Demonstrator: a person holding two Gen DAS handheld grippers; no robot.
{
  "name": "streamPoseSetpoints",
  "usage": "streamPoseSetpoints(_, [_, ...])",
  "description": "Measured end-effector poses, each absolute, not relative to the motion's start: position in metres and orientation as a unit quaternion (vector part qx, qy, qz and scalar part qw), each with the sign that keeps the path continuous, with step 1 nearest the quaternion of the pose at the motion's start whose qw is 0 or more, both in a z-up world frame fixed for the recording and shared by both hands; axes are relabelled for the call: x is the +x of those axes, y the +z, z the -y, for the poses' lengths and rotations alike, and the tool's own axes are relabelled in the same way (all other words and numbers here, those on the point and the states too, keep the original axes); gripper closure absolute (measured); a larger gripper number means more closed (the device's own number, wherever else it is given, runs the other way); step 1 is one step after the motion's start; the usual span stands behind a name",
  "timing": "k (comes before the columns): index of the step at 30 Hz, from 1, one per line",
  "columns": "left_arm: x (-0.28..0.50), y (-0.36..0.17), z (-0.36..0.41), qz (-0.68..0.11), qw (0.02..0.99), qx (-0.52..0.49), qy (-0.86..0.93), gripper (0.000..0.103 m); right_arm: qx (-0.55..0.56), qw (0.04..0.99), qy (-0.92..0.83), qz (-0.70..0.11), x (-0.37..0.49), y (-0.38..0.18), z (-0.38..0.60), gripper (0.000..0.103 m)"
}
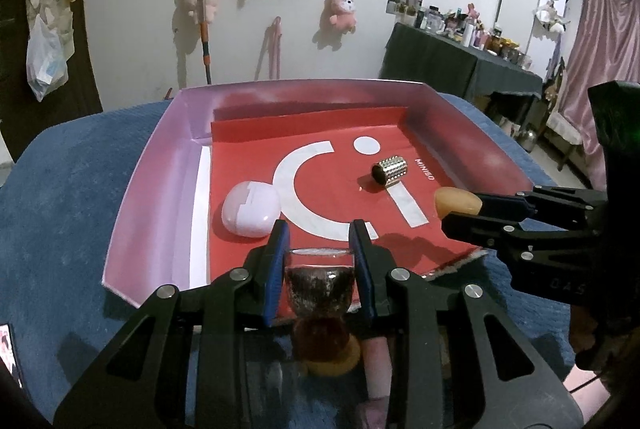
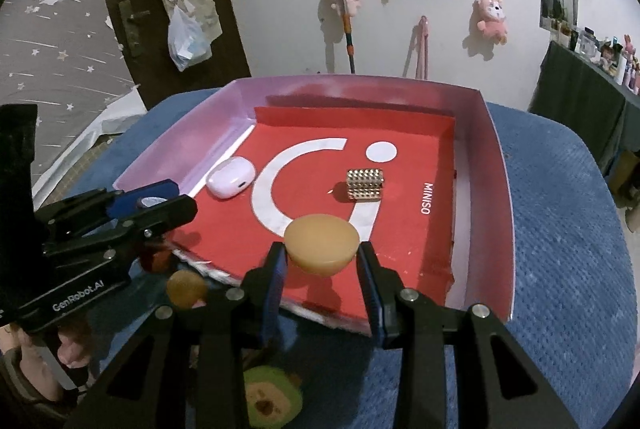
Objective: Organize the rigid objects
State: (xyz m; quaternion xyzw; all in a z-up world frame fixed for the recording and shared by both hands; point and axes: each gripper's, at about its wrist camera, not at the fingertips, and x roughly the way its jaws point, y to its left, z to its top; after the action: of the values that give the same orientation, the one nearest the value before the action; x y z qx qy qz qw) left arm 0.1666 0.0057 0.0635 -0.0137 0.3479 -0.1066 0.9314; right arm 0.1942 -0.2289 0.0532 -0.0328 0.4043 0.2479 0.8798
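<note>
As both grips hold: amber dome (image 2: 322, 245) between right fingers (image 2: 276, 269).

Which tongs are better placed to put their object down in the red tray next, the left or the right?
Probably the right tongs: their tan dome piece already hangs over the red tray floor. The left tongs hold their glass bottle at the tray's near edge.

The tray (image 2: 496, 165) looks like thin folded card, its inner walls a satiny pink sheen, and its floor is lined with matt red paper (image 2: 404, 237) printed in white. At the paper's ten o'clock lies a smooth, glossy lilac plastic case (image 2: 231, 176). Near the centre a studded cylinder (image 2: 365, 185) shines like polished metal. The yellowish dome (image 2: 322, 244) appears waxy and semi-matt. The blue cover (image 2: 560, 229) beneath is nubby, rough cloth. The left gripper (image 1: 320, 257) has matt black plastic arms, and the bottle (image 1: 320, 281) in it looks like clear glass.
</note>
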Motion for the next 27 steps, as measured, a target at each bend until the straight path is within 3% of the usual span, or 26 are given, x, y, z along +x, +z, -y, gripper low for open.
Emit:
streamPoseSetpoints(16, [0.206,0.024,-0.02,-0.416,0.904,-0.036,-0.089,0.074,-0.06,0.872,0.229,-0.429,0.223,0.03,0.216,0.064])
streamPoseSetpoints(27, [0.226,0.025,-0.026,-0.433,0.898,-0.034,-0.066,0.074,-0.068,0.875,0.22,-0.426,0.233,0.026,0.209,0.064])
